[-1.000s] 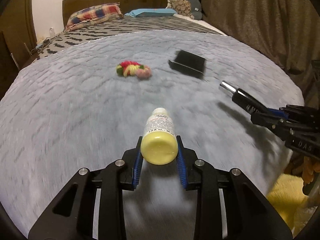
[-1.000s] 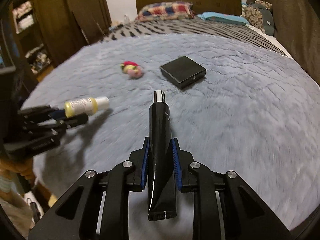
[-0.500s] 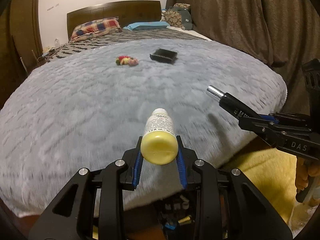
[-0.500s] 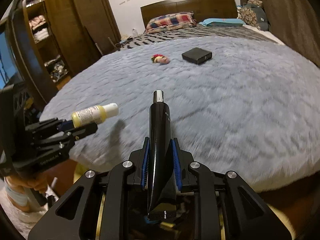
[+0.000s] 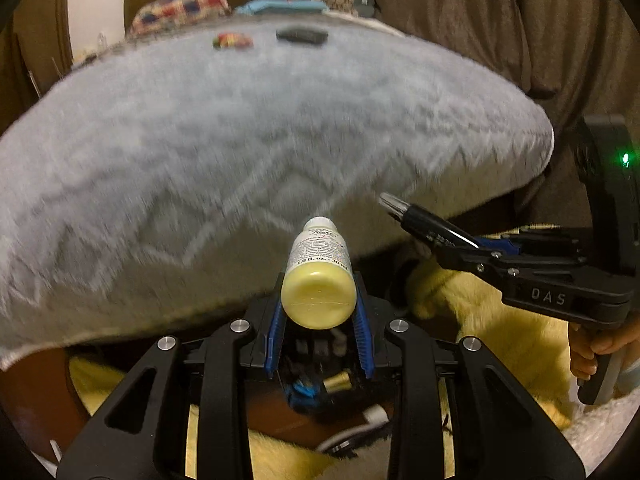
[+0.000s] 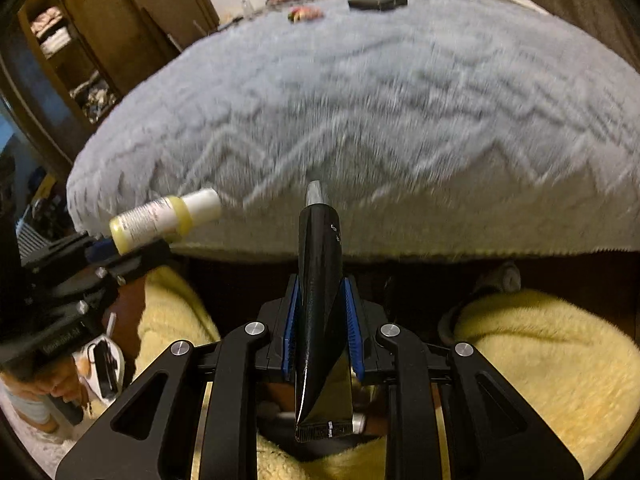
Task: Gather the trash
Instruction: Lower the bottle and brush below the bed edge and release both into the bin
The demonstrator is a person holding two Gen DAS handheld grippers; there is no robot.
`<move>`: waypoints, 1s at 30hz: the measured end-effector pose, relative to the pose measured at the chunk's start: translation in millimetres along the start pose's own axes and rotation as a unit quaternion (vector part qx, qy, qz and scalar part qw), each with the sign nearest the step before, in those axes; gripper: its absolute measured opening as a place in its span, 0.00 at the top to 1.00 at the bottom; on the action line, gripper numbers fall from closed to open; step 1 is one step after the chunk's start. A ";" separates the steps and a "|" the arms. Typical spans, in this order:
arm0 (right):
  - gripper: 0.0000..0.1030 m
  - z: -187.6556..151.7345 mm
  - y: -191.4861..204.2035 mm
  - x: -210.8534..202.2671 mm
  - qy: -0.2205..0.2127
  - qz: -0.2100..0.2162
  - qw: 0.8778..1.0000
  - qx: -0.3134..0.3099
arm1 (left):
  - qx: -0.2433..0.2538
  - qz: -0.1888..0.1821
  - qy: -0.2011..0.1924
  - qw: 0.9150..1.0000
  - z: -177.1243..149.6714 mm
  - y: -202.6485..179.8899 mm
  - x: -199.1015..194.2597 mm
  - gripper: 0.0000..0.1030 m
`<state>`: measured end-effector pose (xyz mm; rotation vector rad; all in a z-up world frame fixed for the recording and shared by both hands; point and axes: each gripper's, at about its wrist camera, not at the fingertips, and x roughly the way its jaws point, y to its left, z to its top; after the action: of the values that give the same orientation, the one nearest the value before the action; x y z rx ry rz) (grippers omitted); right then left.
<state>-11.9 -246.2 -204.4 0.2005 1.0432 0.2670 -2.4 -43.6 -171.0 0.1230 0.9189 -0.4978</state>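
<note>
My left gripper (image 5: 319, 308) is shut on a small yellow bottle (image 5: 318, 276) with a white cap, held level beyond the foot of the bed. My right gripper (image 6: 321, 316) is shut on a black tube (image 6: 320, 300) with a silver tip. The yellow bottle also shows in the right wrist view (image 6: 160, 218), at the left. The black tube shows in the left wrist view (image 5: 430, 224), at the right. A colourful small item (image 5: 233, 40) and a flat black box (image 5: 302, 35) lie far off on the grey bedspread (image 5: 240, 132). Below the left gripper is a dark container (image 5: 320, 384) holding small items.
Yellow fluffy fabric (image 6: 552, 360) lies on the floor below the bed's foot edge. Brown curtains (image 5: 480, 20) hang at the right. A wooden wardrobe with shelves (image 6: 80, 48) stands at the left. Pillows (image 5: 180, 10) and a headboard are at the far end.
Both grippers have drawn back from over the bed and dropped below its foot edge, each still holding its object. The floor, yellow fabric and a dark container have come into view.
</note>
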 end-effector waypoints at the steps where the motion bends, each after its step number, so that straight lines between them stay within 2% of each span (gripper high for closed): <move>1: 0.78 -3.1 1.3 3.2 0.007 0.001 1.000 0.000 | -0.003 -0.005 0.011 1.000 -4.3 0.7 6.7 0.73; 9: 0.78 -20.7 0.6 53.4 0.080 -0.035 0.996 0.005 | -0.032 -0.026 0.100 0.994 -31.6 12.3 68.1 0.73; 17: 0.78 -31.2 -11.0 100.5 0.139 -0.027 0.989 0.043 | -0.045 -0.033 0.161 0.985 -48.9 18.3 115.8 0.72; 28: 0.74 -25.3 -17.9 114.3 0.139 -0.047 0.988 0.057 | -0.055 -0.044 0.207 0.976 -57.4 18.3 147.5 0.72; 30: 0.71 -21.4 -19.1 114.2 0.134 -0.046 0.988 0.061 | -0.056 -0.041 0.205 0.976 -58.1 19.8 146.3 0.67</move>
<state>26.1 -228.0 -314.3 0.2294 1.3341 0.1489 37.8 -60.8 -323.5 0.0879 1.3582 -0.5044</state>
